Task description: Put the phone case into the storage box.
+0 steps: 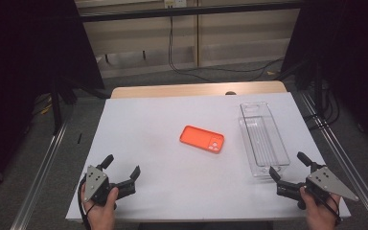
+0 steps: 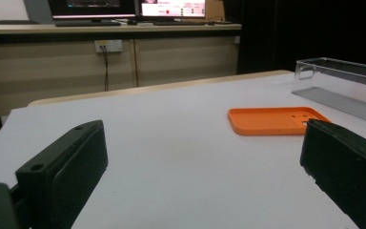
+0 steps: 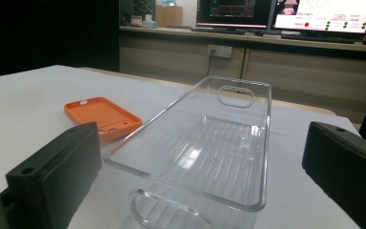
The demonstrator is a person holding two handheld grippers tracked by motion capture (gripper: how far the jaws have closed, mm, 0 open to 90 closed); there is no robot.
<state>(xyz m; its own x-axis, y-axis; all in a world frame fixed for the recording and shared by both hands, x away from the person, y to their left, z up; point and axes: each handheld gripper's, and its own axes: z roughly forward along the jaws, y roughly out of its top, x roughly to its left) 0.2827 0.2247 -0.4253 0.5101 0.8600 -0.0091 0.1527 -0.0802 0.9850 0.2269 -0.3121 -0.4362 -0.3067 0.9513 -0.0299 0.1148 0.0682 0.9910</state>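
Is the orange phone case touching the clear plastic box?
Apart. In the high view, a strip of bare white table shows between the orange phone case and the clear plastic box.

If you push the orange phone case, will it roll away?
Probably not: the orange phone case lies flat on the white table, so it would likely slide. It looks thin and hollow, so probably light and a bit bendy.

A white rectangular table carries an orange rubbery phone case at its middle and a clear plastic oblong bin to the right
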